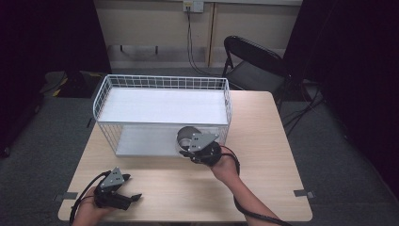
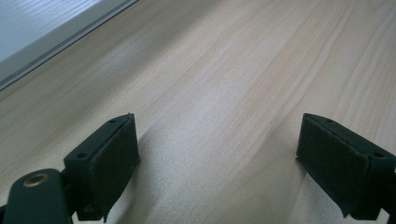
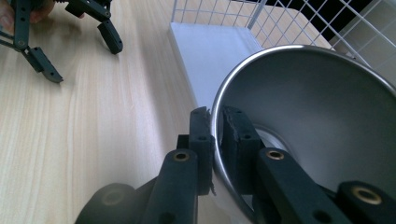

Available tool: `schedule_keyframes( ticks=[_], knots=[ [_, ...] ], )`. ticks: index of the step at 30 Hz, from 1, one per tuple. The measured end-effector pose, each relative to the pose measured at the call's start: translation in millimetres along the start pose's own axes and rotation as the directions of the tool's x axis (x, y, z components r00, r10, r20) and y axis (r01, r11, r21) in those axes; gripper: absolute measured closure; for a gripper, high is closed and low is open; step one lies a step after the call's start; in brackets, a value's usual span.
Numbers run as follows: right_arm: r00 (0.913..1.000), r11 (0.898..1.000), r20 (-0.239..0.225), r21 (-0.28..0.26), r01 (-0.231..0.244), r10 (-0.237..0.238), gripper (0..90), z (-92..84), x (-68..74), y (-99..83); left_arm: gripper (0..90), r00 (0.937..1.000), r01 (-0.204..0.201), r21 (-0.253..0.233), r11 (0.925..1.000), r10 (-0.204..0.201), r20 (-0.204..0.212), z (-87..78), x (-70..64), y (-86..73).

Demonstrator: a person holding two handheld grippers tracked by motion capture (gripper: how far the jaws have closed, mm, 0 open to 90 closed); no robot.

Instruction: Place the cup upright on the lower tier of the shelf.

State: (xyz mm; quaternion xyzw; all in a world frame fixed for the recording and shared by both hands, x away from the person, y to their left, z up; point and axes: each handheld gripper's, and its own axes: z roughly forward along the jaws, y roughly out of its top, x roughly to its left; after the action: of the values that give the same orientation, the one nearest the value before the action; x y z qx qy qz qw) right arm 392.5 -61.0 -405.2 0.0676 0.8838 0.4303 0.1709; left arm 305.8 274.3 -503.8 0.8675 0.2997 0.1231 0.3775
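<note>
Item 1. Right tongs (image 3: 215,133): closed on the rim of a steel cup (image 3: 317,116), one pad outside the wall, the other inside; no gap left at the pads. In the high view the right tongs (image 1: 188,148) sit at the front of the wire basket (image 1: 162,82), w/ the cup (image 1: 186,136) tipped on its side, mouth toward the person, at the basket's lower front-right corner. Whether the cup rests on the lower white shelf (image 1: 141,141) or hangs just clear of it: cannot tell.

Item 2. Left tongs (image 2: 215,154): wide open, nothing betw. the pads, bare wood under them (contact w/ the wood not clear). In the high view the left tongs (image 1: 134,197) lie well in front of the basket, toward its left end, near the bench's near edge; tips point right.

Item 3. Bench (image 1: 263,179): light wood. The basket takes the back-left part; its rear rim runs at the bench's far edge.

Item 4. Open room: a broad bare strip in front of the basket, betw. the two tongs, and a bare band right of the basket out to the bench's right edge. Basket's front face is open below the upper white shelf (image 1: 162,106); wire walls rise round that shelf on all sides.

Item 5. Folding chair (image 1: 254,63): behind the basket, off the bench, to the right.
</note>
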Motion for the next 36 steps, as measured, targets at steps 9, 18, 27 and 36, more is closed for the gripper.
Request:
schedule_keyframes(
  ticks=[9,18,27,36],
  knots=[
    [0.9998,1.0,0.016,-0.003,0.007,-0.007,82.0,3.3,-1.0,-0.1,12.2,1.0,0.0,0.0,1.0,0.0,-0.001,0.0,0.0,0.0],
    [0.9993,1.0,0.035,-0.002,0.009,-0.009,82.0,6.1,-4.9,-1.0,12.2,1.0,0.0,0.0,1.0,0.0,0.0,0.0,0.0,0.0],
    [0.9988,1.0,0.043,0.003,0.021,-0.021,82.0,10.0,-5.2,-4.7,12.2,1.0,0.0,-0.001,1.0,0.0,0.001,0.0,0.0,0.0],
    [0.9988,1.0,0.044,0.011,0.019,-0.02,82.0,14.1,-8.0,-6.8,12.2,1.0,0.0,-0.001,1.0,0.0,0.0,0.0,0.0,0.0]
  ],
)
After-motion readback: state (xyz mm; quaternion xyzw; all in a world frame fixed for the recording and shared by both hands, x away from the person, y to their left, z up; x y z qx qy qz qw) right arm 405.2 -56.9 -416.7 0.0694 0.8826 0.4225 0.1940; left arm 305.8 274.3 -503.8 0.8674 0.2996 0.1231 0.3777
